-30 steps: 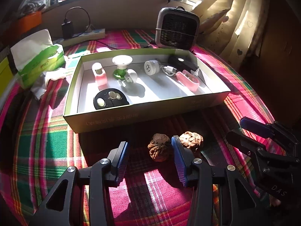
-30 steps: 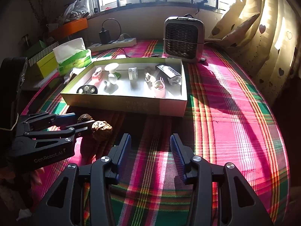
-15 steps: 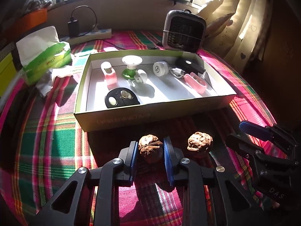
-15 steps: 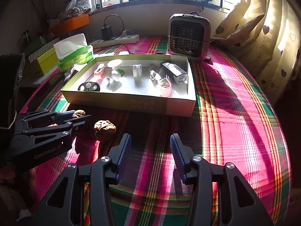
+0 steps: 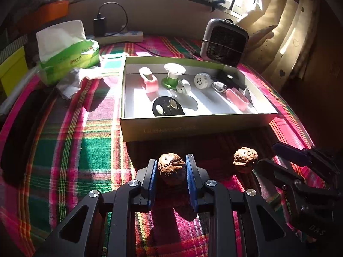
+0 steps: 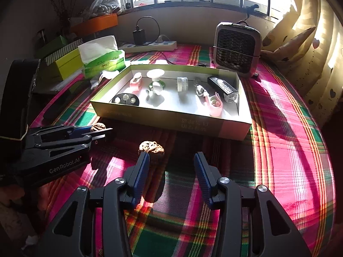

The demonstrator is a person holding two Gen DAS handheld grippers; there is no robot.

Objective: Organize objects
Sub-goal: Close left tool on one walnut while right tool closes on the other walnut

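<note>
Table: the plaid cloth (image 5: 90,156) covers the whole surface, and everything sits on it near the window.
Box: the open cardboard box (image 5: 193,126) lies in the middle, its low front wall facing both grippers; it probably serves as the collecting place, since small gadgets already lie inside.
Box contents: a pink clip (image 5: 149,82), a green-based stand (image 5: 174,75), a black oval dish (image 5: 167,108) and a black lamp (image 6: 223,88) are spread apart on the white floor.
Left gripper: the left gripper (image 5: 171,169) has its blue pads pressed on both sides of the held walnut (image 5: 171,168), raised just above the cloth, short of the box front.
Right gripper: the right gripper (image 6: 171,171) is spread wide and empty, the loose walnut (image 6: 151,147) just beyond its left finger on the cloth.
Left view only: it shows the clamped nut's seam and its shadow beneath.
Right view only: it shows the lamp's lens and the left tool's side, the nut mostly hidden.
</note>
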